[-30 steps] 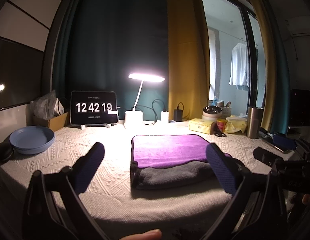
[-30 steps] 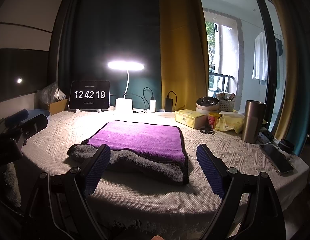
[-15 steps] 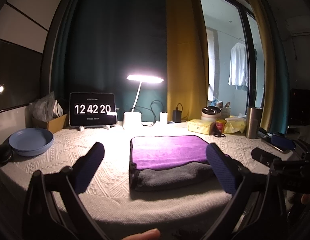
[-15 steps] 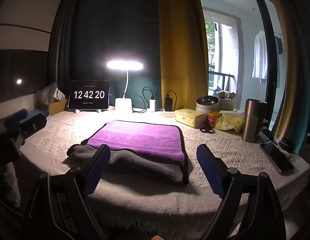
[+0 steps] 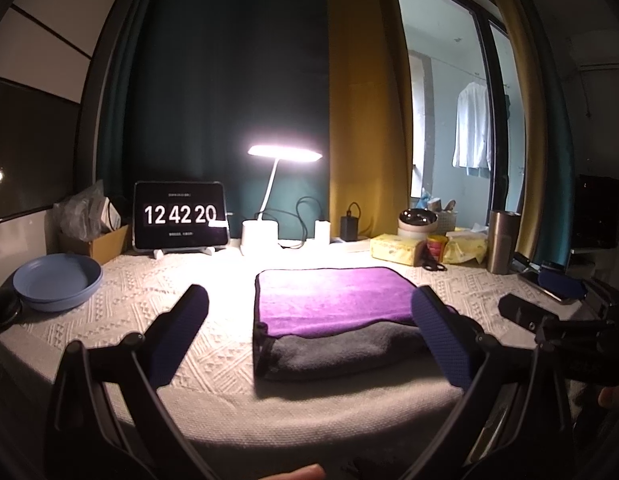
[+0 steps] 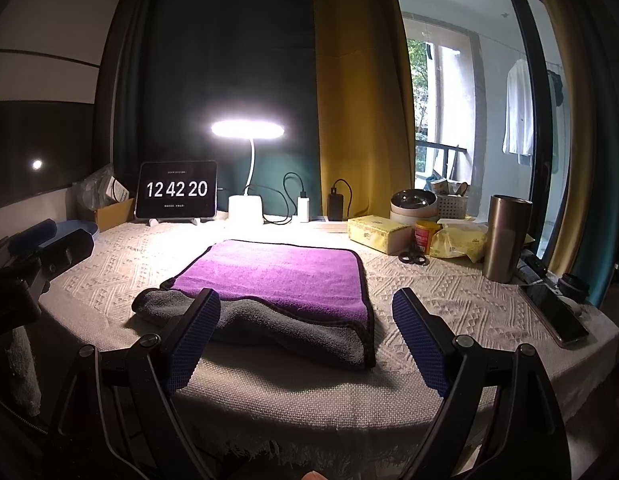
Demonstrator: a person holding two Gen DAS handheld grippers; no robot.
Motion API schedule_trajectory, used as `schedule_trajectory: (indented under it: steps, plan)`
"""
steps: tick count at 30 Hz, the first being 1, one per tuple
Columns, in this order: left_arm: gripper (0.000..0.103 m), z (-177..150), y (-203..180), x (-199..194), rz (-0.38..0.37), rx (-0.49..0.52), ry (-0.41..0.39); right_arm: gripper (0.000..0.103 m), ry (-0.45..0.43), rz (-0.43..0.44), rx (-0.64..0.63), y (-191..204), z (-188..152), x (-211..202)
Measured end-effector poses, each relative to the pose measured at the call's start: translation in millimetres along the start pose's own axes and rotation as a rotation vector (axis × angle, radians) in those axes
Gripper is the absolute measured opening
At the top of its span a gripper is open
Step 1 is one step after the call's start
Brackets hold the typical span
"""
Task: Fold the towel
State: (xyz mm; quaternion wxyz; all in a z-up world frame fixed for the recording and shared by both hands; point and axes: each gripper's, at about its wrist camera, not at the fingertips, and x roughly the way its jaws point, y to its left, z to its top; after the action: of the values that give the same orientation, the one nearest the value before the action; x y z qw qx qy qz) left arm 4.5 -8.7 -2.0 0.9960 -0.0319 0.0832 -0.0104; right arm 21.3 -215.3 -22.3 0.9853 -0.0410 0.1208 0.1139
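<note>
1. Between the two blue-padded fingers of the left gripper (image 5: 309, 316), spread wide and holding nothing, lies the folded purple-and-grey terry towel (image 5: 329, 300) on the bench (image 5: 149, 280).
2. On the right gripper (image 6: 305, 320) the fingers likewise stand wide apart and empty, short of the towel (image 6: 277, 276), whose near grey fold bulges unevenly; the left finger (image 6: 191, 340) hides part of it.
3. From the left wrist view, the right finger (image 5: 439, 340) covers the towel's right edge.
4. Beyond sit a round blue plastic bowl (image 5: 57, 280), a black tablet clock (image 5: 179, 216) and a lit white desk lamp (image 5: 283, 152).
5. At the right stand a steel tumbler (image 6: 505, 238) and a dark phone (image 6: 553, 312); the clutter behind them is hard to make out.
</note>
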Motion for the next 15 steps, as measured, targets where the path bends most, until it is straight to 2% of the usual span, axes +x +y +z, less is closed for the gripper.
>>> schedule_trajectory:
  steps: [11, 15]
  plan:
    - [0.102, -0.5, 1.9, 10.9, 0.009, 0.018, 0.046, 0.090, 0.008, -0.001, 0.011, -3.0, -2.0, 4.8]
    - [0.102, -1.6, 3.3, 24.2, 0.003, 0.024, 0.088, 0.090, 0.021, -0.006, 0.030, -7.4, -3.4, 10.9]
